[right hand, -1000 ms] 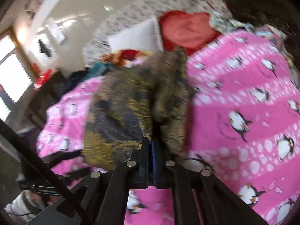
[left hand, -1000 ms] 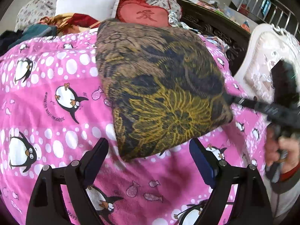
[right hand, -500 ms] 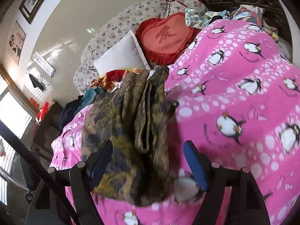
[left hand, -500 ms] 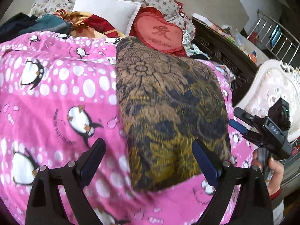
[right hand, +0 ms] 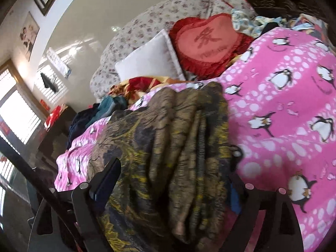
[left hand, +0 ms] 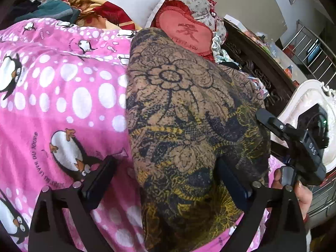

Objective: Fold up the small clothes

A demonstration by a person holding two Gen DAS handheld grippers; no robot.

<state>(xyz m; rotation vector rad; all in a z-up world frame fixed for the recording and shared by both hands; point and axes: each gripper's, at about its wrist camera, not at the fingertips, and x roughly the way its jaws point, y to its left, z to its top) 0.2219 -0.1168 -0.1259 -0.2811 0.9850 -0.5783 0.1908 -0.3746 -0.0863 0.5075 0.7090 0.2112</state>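
The garment (left hand: 189, 138) is lying folded lengthwise on the pink blanket (left hand: 63, 96), its far end reaching toward the heart pillow (left hand: 184, 33). In the right wrist view its side edge is showing stacked, bunched layers, so at least one fold looks done, while a crosswise fold probably remains. The left claw (left hand: 166, 180) is gaping wide over the garment's near end, gripping nothing. The right claw (right hand: 174, 187) is hovering wide too, straddling the bunched edge.

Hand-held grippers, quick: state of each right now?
Left hand-held gripper: open, holding nothing, over the near end of the brown floral garment.
Right hand-held gripper: open, holding nothing, over the garment's folded edge.
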